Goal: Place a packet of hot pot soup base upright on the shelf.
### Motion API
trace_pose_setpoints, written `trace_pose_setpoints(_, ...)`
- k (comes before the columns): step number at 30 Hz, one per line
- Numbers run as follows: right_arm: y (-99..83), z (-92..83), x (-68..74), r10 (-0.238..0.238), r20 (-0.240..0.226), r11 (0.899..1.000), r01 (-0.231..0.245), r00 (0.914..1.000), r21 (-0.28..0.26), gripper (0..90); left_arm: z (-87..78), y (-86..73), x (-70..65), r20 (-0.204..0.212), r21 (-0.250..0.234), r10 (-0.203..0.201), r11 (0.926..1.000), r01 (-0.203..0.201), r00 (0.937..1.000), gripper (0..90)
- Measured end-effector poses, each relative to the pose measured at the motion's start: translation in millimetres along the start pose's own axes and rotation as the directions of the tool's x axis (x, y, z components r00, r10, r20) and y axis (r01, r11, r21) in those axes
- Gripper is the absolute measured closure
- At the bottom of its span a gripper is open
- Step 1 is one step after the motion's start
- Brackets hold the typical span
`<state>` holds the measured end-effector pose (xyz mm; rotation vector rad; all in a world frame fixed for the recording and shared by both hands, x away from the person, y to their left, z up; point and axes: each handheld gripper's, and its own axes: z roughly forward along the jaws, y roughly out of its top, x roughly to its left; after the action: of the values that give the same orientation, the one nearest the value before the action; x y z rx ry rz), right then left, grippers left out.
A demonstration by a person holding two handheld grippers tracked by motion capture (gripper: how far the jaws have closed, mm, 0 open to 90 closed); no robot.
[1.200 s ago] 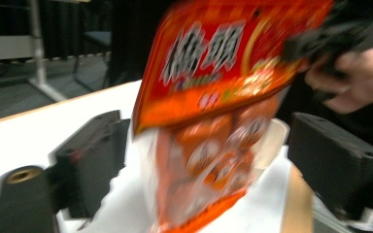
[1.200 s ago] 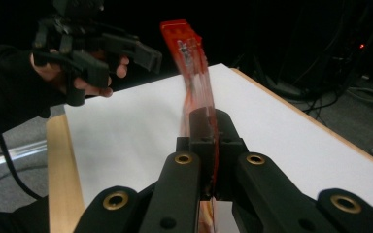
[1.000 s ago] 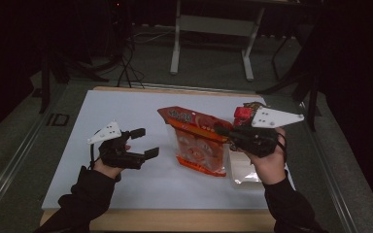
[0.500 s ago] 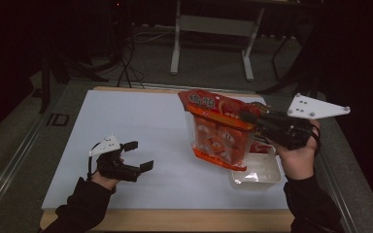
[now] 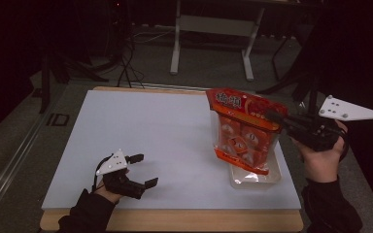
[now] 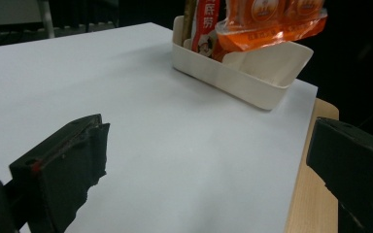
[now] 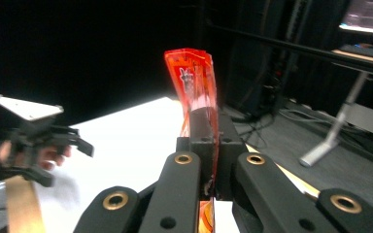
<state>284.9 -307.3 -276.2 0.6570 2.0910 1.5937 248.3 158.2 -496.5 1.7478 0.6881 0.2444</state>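
Orange bag [image 5: 243, 131] hanging above tray [image 5: 255, 177], upper edge [image 7: 192, 77] clamped, right tool [image 5: 278, 119]

The high view looks forward and down over my side of the table [image 5: 175, 145], taking in the whole top. My left gripper [image 5: 138, 170] camera sits low near the front edge, facing the white tray [image 6: 233, 80] by the right edge. My right gripper [image 7: 206, 145] camera, raised, looks back across the table; both see that tray corner.

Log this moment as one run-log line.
right gripper: shut on orange snack bag | bag: above white tray | left gripper: open, empty
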Motion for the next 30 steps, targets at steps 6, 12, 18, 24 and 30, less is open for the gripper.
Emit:
trace_pose_setpoints(6,-14.5,-7.6,-9.2,0.009,0.049,0.999,-0.011,0.9988,0.036,90.0,-2.9,-4.3,-5.3,0.016,-0.002,-0.026,0.9997,0.026,0.9995,1.3)
trace_pose_setpoints(12,-33.2,-9.0,-20.5,0.057,0.069,0.996,-0.061,0.9960,0.064,90.0,-3.6,-5.8,-5.1,0.005,-0.028,-0.030,0.9991,0.030,0.9995,1.3)
trace_pose_setpoints(18,-48.5,-7.8,-26.3,0.093,0.075,0.994,-0.097,0.9928,0.052,90.0,-0.2,-9.1,-2.1,0.000,-0.029,-0.041,0.9987,0.041,0.9991,1.3)
trace_pose_setpoints(24,-62.2,-12.2,-31.0,0.145,0.088,0.989,-0.147,0.9855,0.022,90.0,2.3,-14.0,0.5,-0.002,-0.025,-0.057,0.9981,0.057,0.9983,1.3)
trace_pose_setpoints(30,-90.5,-7.2,-36.0,0.217,0.087,0.975,-0.221,0.9722,0.034,90.0,2.0,-16.0,3.5,-0.006,-0.027,-0.074,0.9969,0.074,0.9973,1.3)
